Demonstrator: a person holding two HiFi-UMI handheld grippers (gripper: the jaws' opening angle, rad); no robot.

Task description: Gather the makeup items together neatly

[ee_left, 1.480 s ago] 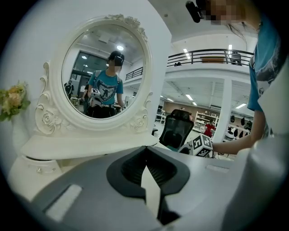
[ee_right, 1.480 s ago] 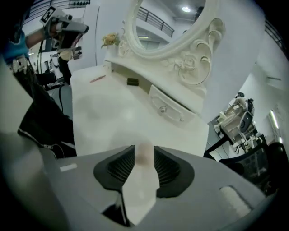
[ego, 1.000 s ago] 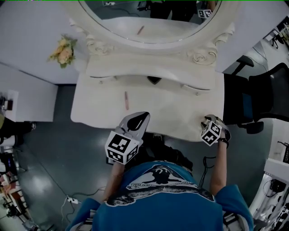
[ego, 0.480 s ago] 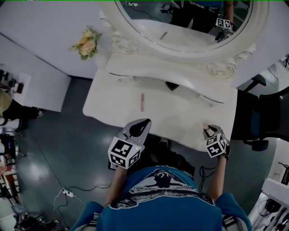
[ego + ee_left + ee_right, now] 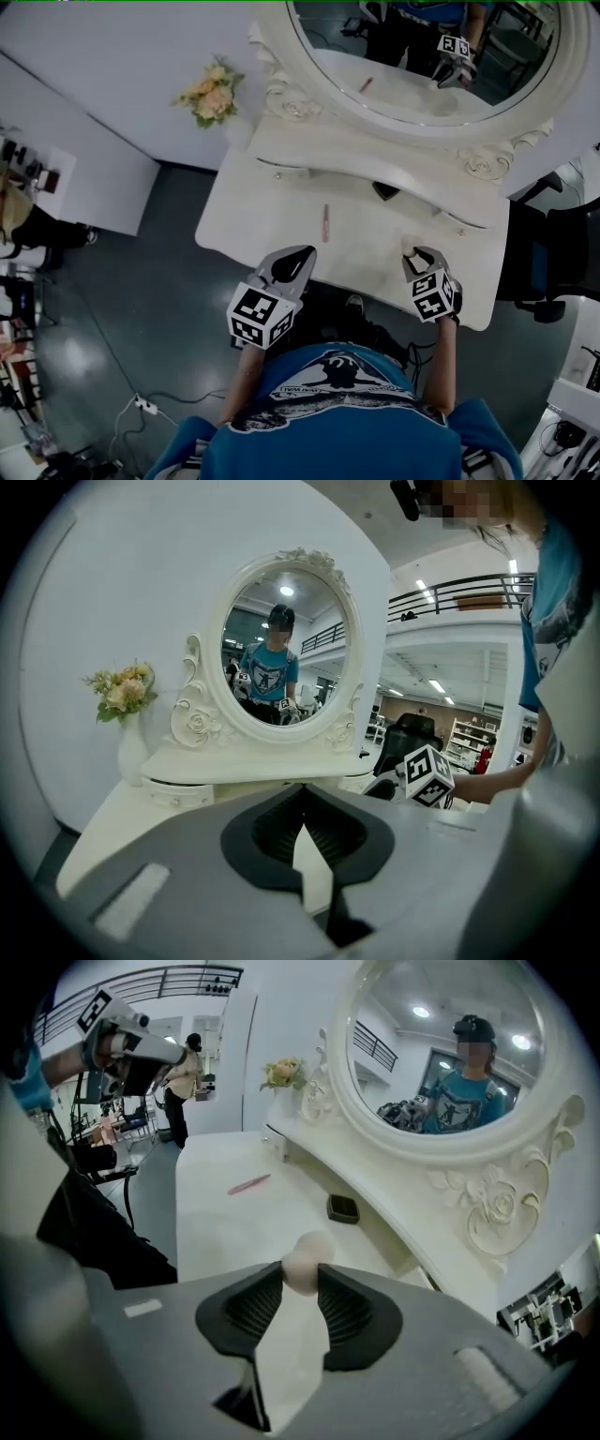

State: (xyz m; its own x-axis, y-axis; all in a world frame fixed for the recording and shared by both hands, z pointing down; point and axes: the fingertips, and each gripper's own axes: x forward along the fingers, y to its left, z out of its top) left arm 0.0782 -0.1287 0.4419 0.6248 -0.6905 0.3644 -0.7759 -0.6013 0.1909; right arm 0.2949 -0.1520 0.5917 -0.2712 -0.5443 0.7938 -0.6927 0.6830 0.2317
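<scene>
Pinching the pale makeup sponge (image 5: 305, 1258) only at their tips above the table (image 5: 262, 211), my right fingers (image 5: 349, 1312), just now closing onto it, could squirt it out. My left fingers (image 5: 274, 829) are shut, empty. The pink stick (image 5: 325, 222) lies well apart.

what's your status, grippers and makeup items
Left gripper shut, empty. Right gripper just closed on sponge. Pink stick and compact apart on table. Nothing in the way.
</scene>
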